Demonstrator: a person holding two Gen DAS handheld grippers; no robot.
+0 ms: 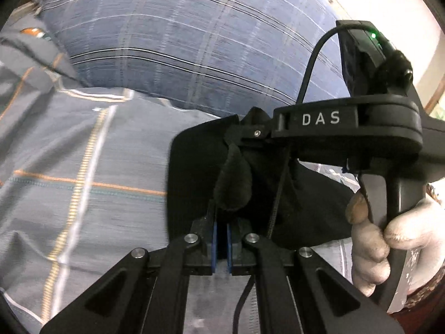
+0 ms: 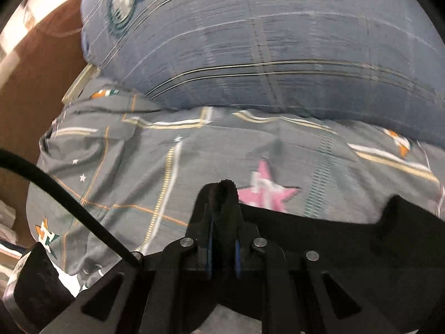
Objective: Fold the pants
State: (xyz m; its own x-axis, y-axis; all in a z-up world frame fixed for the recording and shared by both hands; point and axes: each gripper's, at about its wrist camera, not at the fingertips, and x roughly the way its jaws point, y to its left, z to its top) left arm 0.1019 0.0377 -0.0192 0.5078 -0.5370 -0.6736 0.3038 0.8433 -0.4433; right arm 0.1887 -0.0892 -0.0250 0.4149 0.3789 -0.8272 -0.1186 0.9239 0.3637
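The black pants (image 1: 194, 172) hang over the grey patterned bedsheet (image 1: 83, 153). My left gripper (image 1: 221, 239) is shut on a bunched fold of the pants, which sticks up between the blue pads. My right gripper (image 1: 258, 136) shows in the left wrist view to the right, held by a white-gloved hand (image 1: 389, 239). In the right wrist view my right gripper (image 2: 223, 222) is shut on another black edge of the pants (image 2: 319, 231), which stretches off to the right over the bedsheet (image 2: 139, 167).
A large blue striped pillow (image 1: 194, 41) lies at the far side of the bed; it also shows in the right wrist view (image 2: 264, 41). A brown headboard or wall (image 2: 33, 83) is at the left. A black cable (image 2: 55, 189) crosses the lower left.
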